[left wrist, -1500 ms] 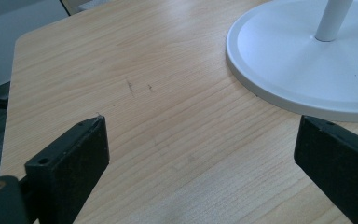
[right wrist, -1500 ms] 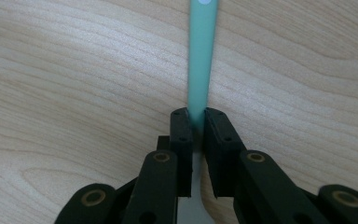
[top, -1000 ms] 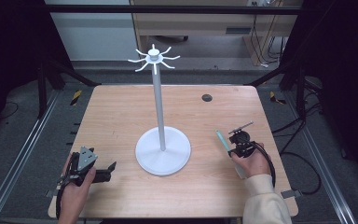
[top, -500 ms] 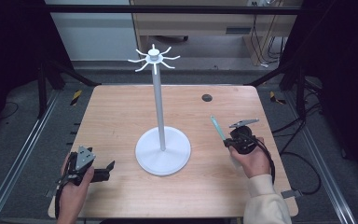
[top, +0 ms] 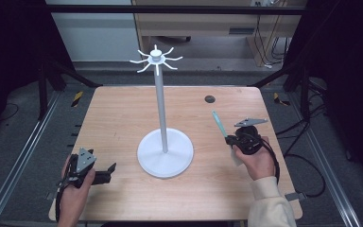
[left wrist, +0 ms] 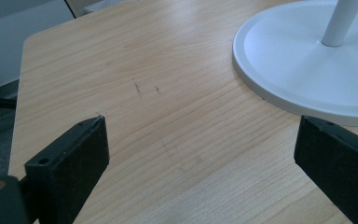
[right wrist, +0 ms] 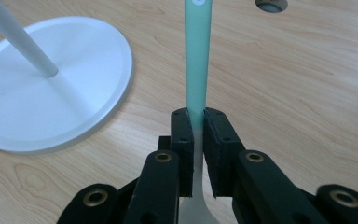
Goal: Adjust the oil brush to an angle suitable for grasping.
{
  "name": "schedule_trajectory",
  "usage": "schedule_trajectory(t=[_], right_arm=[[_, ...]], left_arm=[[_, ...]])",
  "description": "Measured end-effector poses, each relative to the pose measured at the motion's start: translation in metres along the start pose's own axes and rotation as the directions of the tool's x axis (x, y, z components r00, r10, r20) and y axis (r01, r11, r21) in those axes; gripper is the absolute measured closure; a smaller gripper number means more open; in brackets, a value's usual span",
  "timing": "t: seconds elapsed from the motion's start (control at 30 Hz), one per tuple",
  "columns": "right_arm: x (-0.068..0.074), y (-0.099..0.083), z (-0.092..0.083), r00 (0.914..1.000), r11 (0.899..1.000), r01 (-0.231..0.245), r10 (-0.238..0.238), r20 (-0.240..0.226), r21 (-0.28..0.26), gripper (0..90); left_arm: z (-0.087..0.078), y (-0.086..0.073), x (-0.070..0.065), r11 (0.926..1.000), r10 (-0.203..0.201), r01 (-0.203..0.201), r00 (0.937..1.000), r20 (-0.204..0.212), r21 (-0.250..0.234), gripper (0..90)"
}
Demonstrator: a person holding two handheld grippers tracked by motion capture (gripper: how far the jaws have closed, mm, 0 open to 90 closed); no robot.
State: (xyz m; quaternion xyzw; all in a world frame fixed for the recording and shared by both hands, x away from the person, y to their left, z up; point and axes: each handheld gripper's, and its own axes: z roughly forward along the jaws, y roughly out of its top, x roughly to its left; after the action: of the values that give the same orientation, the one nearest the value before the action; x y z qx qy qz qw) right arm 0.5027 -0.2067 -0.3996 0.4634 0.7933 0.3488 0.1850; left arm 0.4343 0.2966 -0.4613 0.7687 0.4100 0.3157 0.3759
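A white stand with a round base (top: 165,153) (left wrist: 307,65) (right wrist: 46,84) and a tall pole (top: 159,104) topped by several curved hooks (top: 156,59) rises mid-table. My right gripper (top: 230,140) (right wrist: 196,122) is shut on a utensil with a pale green handle (top: 218,123) (right wrist: 198,56), lifted off the table right of the base; the handle points away and its white end hangs below the jaws. At the table's front left my left gripper (top: 109,171) (left wrist: 200,154) is open over bare wood, with nothing between its jaws.
The wooden table (top: 123,118) has a small dark round hole (top: 210,99) (right wrist: 271,4) at the back right. Black frame legs and cables stand beyond the table's edges on both sides.
My right gripper has lifted the green-handled utensil and swung its handle up and towards the pole. The left gripper has barely shifted.
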Motion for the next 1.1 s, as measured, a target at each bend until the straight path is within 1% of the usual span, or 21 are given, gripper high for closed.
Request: schedule_trajectory(t=[0.07,0.4,0.5,0.57,0.73,0.9,0.97,1.03,1.1], right_arm=[[0.001,0.002,-0.001,1.0000,1.000,0.010,-0.010,0.000,-0.012,82.6],[0.005,0.006,-0.006,0.9999,0.999,0.016,-0.016,-0.004,-0.037,82.6],[0.005,0.014,-0.009,0.9996,0.998,0.014,-0.015,-0.024,-0.063,82.6],[0.008,0.020,-0.013,0.9995,0.997,0.020,-0.022,-0.023,-0.076,82.6],[0.018,0.046,-0.026,0.9973,0.989,0.060,-0.065,-0.033,-0.136,82.6],[0.021,0.059,-0.028,0.9968,0.985,0.061,-0.068,-0.041,-0.163,82.6],[0.023,0.063,-0.030,0.9967,0.982,0.057,-0.066,-0.047,-0.180,82.6],[0.026,0.062,-0.032,0.9966,0.977,0.050,-0.062,-0.054,-0.206,82.6],[0.027,0.059,-0.032,0.9966,0.977,0.043,-0.056,-0.059,-0.211,82.6]], left_arm=[[0.001,0.000,0.000,1.0000,0.000,0.000,1.0000,0.000,0.002,2.7],[0.001,0.000,0.001,1.0000,0.001,-0.001,1.0000,-0.007,0.001,2.7],[0.001,0.000,0.001,1.0000,0.004,-0.004,0.9999,-0.011,0.007,2.7],[0.000,-0.001,0.000,1.0000,0.005,-0.005,0.9999,-0.012,0.007,2.7],[0.001,-0.001,0.000,0.9999,0.007,-0.007,0.9999,-0.012,0.010,2.7],[0.000,-0.001,0.001,0.9999,0.005,-0.005,0.9999,-0.016,0.012,2.7],[-0.001,-0.002,0.001,0.9999,0.004,-0.004,0.9998,-0.017,0.011,2.7],[-0.001,-0.002,0.001,1.0000,0.002,-0.002,0.9999,-0.016,0.009,2.7],[-0.001,-0.001,0.001,1.0000,-0.002,0.002,0.9999,-0.017,0.004,2.7]])
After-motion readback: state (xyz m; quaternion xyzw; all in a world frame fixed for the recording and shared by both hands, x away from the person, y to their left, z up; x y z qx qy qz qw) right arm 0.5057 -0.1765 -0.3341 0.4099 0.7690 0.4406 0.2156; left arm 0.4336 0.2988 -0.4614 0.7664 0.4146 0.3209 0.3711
